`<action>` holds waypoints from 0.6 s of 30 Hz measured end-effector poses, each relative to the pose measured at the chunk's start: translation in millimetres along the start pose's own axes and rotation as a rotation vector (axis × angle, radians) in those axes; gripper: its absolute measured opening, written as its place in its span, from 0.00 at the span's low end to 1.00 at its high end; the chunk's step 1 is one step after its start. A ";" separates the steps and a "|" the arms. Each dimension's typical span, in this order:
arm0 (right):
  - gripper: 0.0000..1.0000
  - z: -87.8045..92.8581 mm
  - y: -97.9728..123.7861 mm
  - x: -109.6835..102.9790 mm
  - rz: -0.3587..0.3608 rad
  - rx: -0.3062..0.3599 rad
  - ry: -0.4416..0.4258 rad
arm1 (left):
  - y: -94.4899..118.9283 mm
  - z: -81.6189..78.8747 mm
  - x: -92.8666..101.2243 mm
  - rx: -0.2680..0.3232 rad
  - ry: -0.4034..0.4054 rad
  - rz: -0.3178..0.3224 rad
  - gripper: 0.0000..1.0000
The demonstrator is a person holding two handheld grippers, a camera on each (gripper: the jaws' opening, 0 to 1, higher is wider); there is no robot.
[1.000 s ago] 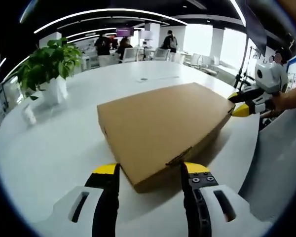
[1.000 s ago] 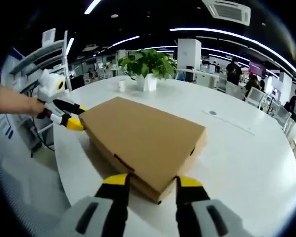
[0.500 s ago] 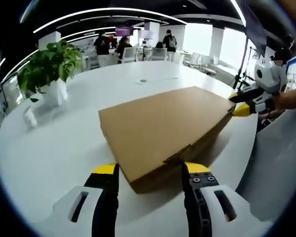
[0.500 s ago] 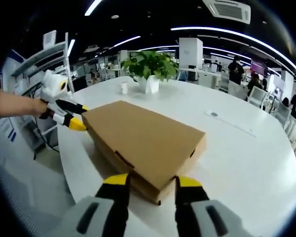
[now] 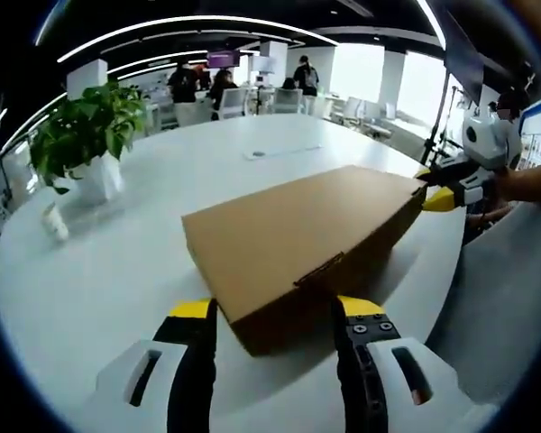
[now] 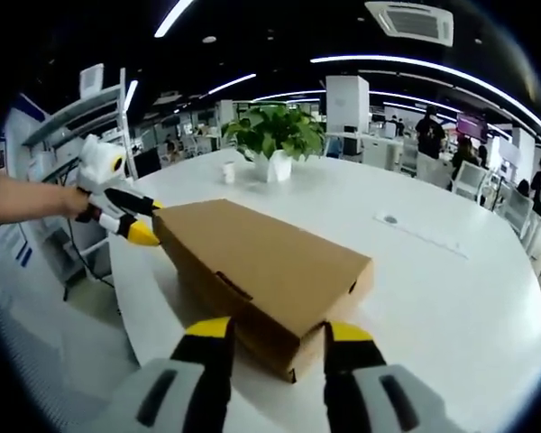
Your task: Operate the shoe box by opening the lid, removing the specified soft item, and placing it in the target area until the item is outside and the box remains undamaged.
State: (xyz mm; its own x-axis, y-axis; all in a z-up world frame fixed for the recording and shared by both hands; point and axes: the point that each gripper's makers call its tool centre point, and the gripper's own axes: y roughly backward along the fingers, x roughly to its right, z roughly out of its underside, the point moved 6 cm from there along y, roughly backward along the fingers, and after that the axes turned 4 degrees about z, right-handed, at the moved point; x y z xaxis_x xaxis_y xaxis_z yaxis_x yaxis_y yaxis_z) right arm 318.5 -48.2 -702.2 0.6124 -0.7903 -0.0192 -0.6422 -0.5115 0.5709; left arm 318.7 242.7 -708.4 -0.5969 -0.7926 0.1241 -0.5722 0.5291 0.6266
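On white table (image 5: 117, 271), plain unprinted brown shoe box (image 5: 298, 239), long axis spanning gripper to gripper. Left gripper (image 5: 275, 311) and right gripper (image 6: 269, 332) each spread wide astride opposite box corners.

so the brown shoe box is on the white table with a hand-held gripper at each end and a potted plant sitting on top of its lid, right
Not quite: the potted plant is not on the lid. The left gripper view shows it standing on the white table, apart from the brown shoe box. The rest holds: a hand-held gripper is at each end.
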 end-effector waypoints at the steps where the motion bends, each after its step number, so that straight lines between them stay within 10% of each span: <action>1: 0.37 -1.4 0.8 -0.3 -0.001 0.002 0.002 | 0.9 -1.7 0.7 -0.003 -0.004 0.002 0.53; 18: 0.41 -26.2 10.1 0.3 0.001 0.041 0.045 | 15.4 -24.3 3.9 0.017 -0.054 0.000 0.55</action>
State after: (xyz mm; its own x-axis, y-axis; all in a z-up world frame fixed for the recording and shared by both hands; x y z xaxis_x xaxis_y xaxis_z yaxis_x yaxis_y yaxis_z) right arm 324.3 -44.7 -675.0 0.6313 -0.7753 0.0185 -0.6607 -0.5251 0.5365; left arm 321.3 240.4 -679.6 -0.6261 -0.7754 0.0826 -0.5814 0.5348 0.6131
